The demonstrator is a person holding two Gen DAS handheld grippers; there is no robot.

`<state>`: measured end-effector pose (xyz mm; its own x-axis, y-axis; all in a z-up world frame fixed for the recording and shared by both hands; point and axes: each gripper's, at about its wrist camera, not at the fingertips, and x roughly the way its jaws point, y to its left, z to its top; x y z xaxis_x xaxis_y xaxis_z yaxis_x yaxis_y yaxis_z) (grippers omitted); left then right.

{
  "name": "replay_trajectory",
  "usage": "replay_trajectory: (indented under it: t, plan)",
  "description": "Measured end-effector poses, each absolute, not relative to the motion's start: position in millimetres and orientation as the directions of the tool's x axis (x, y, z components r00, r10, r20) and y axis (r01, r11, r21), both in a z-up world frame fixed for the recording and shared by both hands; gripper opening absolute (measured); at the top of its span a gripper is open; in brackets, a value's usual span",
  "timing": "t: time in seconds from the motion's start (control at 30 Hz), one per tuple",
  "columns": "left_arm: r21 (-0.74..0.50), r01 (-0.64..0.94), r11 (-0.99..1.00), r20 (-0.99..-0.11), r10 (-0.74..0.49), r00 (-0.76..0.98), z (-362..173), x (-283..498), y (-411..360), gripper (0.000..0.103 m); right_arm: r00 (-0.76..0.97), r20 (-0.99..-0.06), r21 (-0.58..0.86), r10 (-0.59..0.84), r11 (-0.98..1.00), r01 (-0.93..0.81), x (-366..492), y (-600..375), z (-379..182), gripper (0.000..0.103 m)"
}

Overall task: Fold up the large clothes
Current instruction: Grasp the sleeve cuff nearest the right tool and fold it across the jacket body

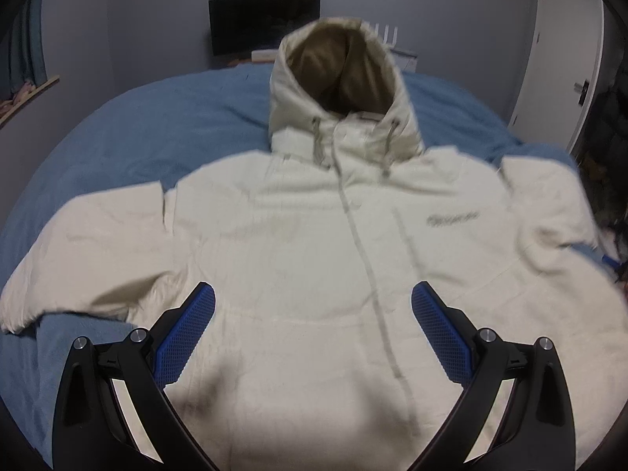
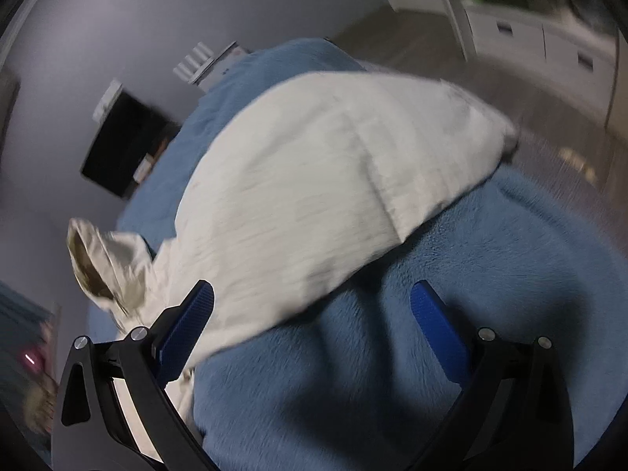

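Note:
A cream hooded jacket (image 1: 314,227) lies face up on a blue bed cover (image 1: 165,129), zip down its middle, hood (image 1: 337,74) toward the far wall, both sleeves spread out sideways. My left gripper (image 1: 313,296) hovers open over the lower front of the jacket, blue pads wide apart, nothing between them. In the right wrist view, one sleeve of the jacket (image 2: 314,180) stretches across the bed cover (image 2: 451,314) toward the bed's edge, and the hood (image 2: 102,263) shows at the left. My right gripper (image 2: 312,294) is open above the sleeve's edge and the cover.
A dark screen (image 1: 263,19) hangs on the grey wall beyond the bed. A white door (image 1: 565,59) stands at the right. White drawers (image 2: 549,43) and wood flooring (image 2: 549,137) lie past the bed's edge in the right wrist view.

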<state>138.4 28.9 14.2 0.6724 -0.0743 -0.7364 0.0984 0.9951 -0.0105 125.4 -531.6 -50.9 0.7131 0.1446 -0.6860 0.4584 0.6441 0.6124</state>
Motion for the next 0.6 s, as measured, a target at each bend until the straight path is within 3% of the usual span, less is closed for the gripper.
replay_trajectory:
  t: [0.07,0.2,0.27,0.33,0.4,0.6]
  plan:
    - [-0.03,0.097,0.995,-0.751,-0.086,0.654,3,141,34,0.097,0.727,-0.668,0.648,0.157,0.604,0.464,132,-542,-63,0.095]
    - [-0.081,0.084,0.993,-0.761,-0.116,0.639,-4,146,42,0.097,0.747,-0.642,0.697,0.173,0.538,0.474,146,-562,-86,0.084]
    - [-0.09,0.081,0.993,-0.759,-0.121,0.64,-6,147,43,0.097,0.769,-0.618,0.726,0.165,0.496,0.477,148,-573,-96,0.071]
    - [-0.082,0.086,0.993,-0.76,-0.118,0.639,-8,148,41,0.097,0.79,-0.601,0.731,0.119,0.481,0.484,145,-581,-93,0.044]
    - [-0.076,0.094,0.993,-0.762,-0.118,0.637,-10,149,38,0.097,0.801,-0.596,0.707,0.045,0.501,0.498,138,-584,-77,0.026]
    - [-0.064,0.116,0.991,-0.748,-0.125,0.652,-7,147,34,0.097,0.838,-0.533,0.533,-0.116,0.723,0.439,139,-549,25,0.019]
